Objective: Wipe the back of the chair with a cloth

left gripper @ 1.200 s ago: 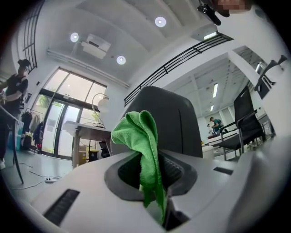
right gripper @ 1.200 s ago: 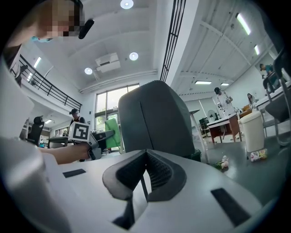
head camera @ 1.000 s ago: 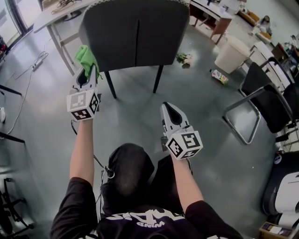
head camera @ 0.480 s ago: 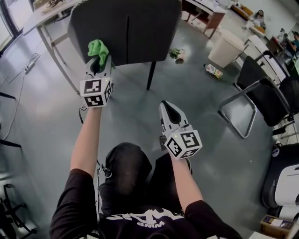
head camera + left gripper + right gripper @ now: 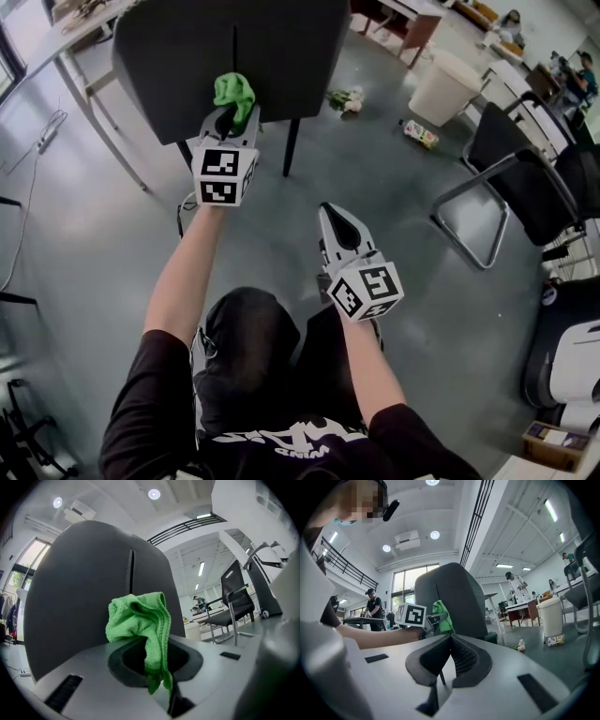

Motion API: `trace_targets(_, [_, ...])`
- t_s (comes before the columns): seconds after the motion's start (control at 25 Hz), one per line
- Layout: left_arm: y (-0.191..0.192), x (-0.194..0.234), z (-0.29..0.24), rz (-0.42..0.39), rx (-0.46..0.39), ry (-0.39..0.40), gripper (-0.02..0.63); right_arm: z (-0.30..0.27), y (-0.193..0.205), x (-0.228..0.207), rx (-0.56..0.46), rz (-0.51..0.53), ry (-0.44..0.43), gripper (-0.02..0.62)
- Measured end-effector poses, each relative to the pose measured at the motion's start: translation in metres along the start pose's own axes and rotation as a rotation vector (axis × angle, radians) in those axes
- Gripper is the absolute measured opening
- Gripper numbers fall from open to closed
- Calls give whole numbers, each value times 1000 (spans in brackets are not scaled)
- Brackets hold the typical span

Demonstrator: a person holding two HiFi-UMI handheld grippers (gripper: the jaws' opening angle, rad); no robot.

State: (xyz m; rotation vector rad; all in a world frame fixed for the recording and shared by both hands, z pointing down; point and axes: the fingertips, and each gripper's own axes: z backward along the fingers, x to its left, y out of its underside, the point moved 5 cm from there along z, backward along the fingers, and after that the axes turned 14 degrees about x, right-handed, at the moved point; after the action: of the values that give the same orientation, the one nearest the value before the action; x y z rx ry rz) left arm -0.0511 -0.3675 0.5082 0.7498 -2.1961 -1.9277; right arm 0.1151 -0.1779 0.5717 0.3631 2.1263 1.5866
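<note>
Looking down in the head view, the left claw (image 5: 230,118) is clamped on a bunched green cloth (image 5: 234,91), raised in front of the lower part of the dark grey chair back (image 5: 178,56). The right claw (image 5: 334,214) hangs lower, well apart from the chair and above the floor (image 5: 84,216). A pale bin (image 5: 448,86) stands to the right.

In the left gripper view the cloth sits pinched between the jaws, its top puffed up and one end trailing down. The chair back fills the space just behind it; whether they touch cannot be told.

In the right gripper view the jaws are pressed together with nothing between them. Beyond them the left claw holds the cloth by the chair back.
</note>
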Motion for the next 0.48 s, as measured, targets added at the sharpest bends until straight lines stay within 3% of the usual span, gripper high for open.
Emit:
trace_targets(0.24, [-5, -32, -30, -18, 2, 68, 64, 4, 4, -12, 10, -14, 26, -3])
trace_targets(0.48, [-11, -75, -61, -61, 23, 197, 64, 7, 4, -20, 16, -12, 56, -3])
